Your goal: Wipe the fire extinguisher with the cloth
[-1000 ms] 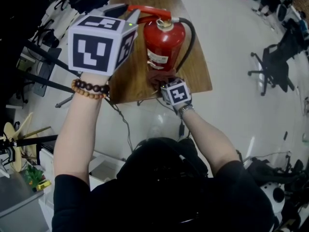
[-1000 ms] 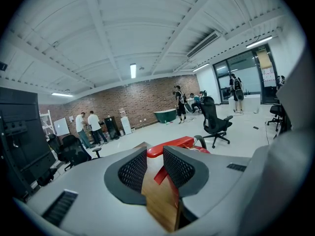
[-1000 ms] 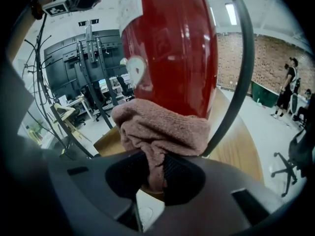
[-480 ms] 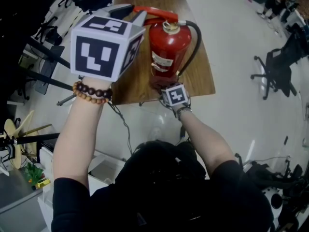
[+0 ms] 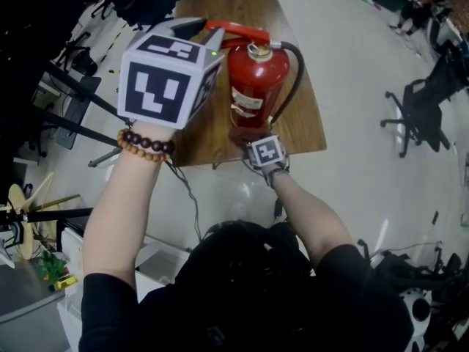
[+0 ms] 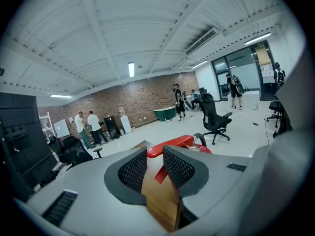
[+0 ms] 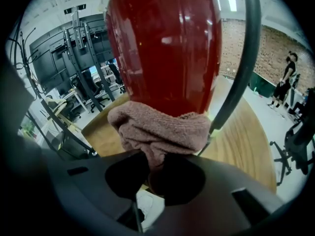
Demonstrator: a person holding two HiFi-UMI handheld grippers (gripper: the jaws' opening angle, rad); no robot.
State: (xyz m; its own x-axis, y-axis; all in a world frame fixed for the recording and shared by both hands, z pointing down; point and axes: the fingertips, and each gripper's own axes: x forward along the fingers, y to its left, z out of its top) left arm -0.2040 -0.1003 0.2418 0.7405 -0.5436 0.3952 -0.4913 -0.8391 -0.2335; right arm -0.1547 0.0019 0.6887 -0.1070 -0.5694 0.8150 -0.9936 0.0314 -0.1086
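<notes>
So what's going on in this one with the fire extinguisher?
A person with a gripper in each hand is cleaning a red fire extinguisher that stands upright on a small wooden table. The left gripper appears closed on the end of the handle at the top, steadying it. The right gripper is clamped on a pinkish cloth, which is pressed against the lower part of the red body.

Glossy red extinguisher (image 5: pixel 253 86), nubby cloth (image 7: pixel 160 129), wood-grain table (image 5: pixel 300 123).

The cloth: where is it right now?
In the right gripper view, the cloth is pinched in the right hand-held gripper and pressed against the lower body of the red fire extinguisher, just above the wooden table.
</notes>
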